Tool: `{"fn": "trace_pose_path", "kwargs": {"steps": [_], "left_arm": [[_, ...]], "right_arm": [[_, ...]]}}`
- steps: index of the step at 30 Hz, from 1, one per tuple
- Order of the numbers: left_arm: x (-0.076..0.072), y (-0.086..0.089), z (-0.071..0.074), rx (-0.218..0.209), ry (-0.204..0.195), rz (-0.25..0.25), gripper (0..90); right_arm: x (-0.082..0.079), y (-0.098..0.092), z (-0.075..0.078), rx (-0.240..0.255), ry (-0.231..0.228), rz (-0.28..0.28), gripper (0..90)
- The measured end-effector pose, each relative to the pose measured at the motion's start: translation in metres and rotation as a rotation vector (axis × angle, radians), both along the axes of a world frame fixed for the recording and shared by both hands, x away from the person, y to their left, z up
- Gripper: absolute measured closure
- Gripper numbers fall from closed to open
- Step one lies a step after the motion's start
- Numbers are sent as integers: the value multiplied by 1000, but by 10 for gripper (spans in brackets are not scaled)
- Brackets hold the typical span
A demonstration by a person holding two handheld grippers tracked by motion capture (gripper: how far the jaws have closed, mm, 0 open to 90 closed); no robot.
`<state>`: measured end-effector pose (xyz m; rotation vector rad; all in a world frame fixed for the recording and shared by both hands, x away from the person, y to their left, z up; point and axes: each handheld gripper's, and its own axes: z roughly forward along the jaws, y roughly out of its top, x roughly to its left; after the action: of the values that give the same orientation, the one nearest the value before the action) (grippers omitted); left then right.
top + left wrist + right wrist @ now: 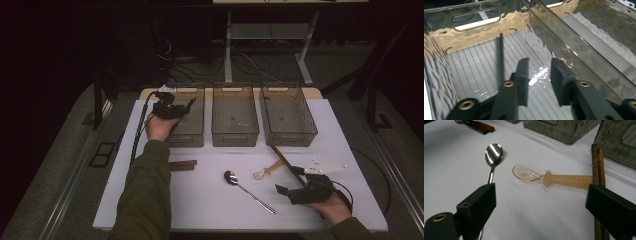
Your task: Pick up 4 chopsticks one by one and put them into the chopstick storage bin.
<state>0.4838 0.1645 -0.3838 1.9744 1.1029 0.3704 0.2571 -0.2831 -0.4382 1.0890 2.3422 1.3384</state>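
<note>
Nearest, the right gripper (284,190) rests low on the white table (200,200), its jaws wide apart with nothing between them. Just ahead of them lies the translucent orange spoon (554,178), its handle end touching the brown chopsticks (597,165) beside the right-hand jaw. Left of that jaw line, the metal spoon (494,153) lies apart. Farther off, the left gripper (189,106) hangs inside the leftmost clear bin (474,32), jaws parted and empty. A thin dark rod (500,57) lies on the bin floor just beside them.
</note>
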Motion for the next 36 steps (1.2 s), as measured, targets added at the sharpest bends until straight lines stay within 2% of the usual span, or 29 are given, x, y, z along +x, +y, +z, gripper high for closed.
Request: {"fn": "trace_pose_path", "kwargs": {"steps": [6,12,17,21,24,28,36], "left_arm": [[-12,-2,10,8,-20,-81,550],[-33,1,20,-65,-22,-125,484],[-55,2,24,-67,-42,-181,422],[-74,3,21,-65,-61,-203,373],[-86,4,16,-77,-61,-216,350],[-99,3,11,-66,-65,-237,336],[-124,-1,4,-86,-95,-265,290]], "right_arm": [[0,0,0,-2,0,-2,94],[1,0,-1,-7,0,-3,94],[1,0,-1,-12,0,-4,94],[1,0,-1,-14,0,-6,94],[1,0,-1,-14,2,-7,94],[1,0,-1,-15,3,-8,94],[2,0,-2,-15,5,-13,94]]}}
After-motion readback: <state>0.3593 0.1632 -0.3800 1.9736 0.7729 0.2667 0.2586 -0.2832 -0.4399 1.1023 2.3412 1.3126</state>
